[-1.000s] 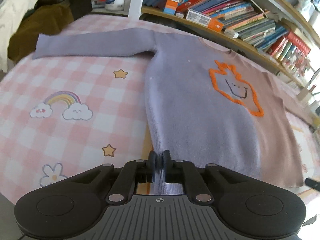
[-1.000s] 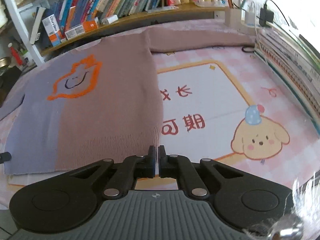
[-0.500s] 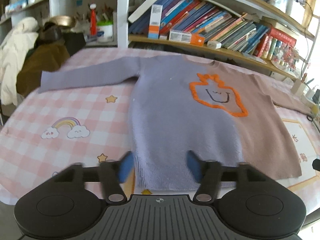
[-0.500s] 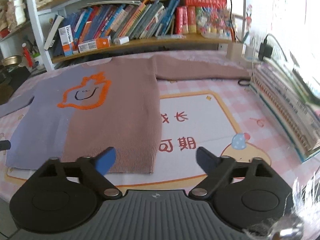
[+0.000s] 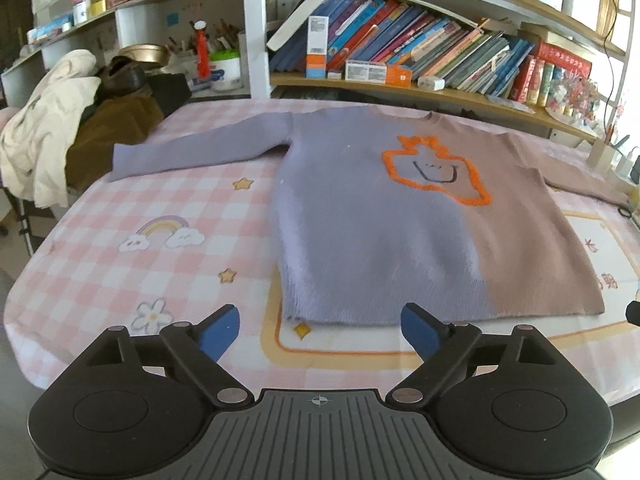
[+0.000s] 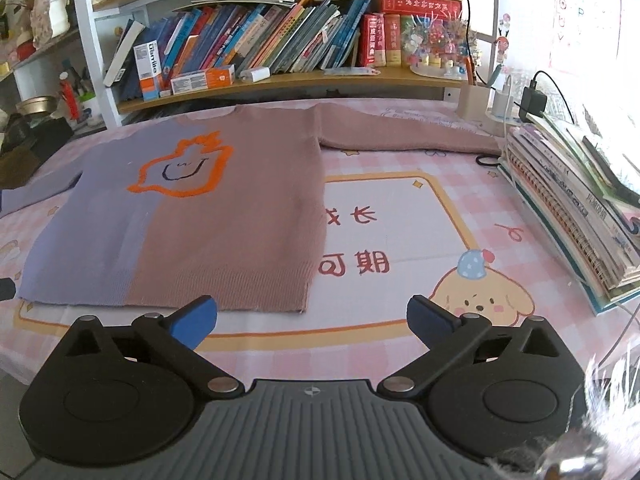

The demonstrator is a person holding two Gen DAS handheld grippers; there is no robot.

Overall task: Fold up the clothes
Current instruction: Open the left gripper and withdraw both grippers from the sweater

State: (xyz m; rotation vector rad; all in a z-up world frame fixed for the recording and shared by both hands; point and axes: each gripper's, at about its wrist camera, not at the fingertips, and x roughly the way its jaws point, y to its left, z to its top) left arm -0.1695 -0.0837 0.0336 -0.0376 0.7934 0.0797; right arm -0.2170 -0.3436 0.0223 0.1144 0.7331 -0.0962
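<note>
A sweater (image 5: 360,216), lilac on one half and dusty brown on the other, with an orange outlined smiley figure, lies flat and face up on the pink checked tablecloth (image 5: 160,216), both sleeves spread out. It also shows in the right wrist view (image 6: 192,216). My left gripper (image 5: 320,330) is open and empty, just short of the lilac hem. My right gripper (image 6: 312,318) is open and empty, just short of the brown hem corner.
A bookshelf (image 5: 400,64) runs along the far side of the table. A pile of clothes (image 5: 52,136) sits at the far left. A stack of books (image 6: 576,208) lies along the right edge, with chargers and cables (image 6: 520,104) behind it.
Both grippers were shut at the sweater's hem, the left one pinching it. Both have opened, let go and pulled back and up from the hem. The sweater lies flat.
</note>
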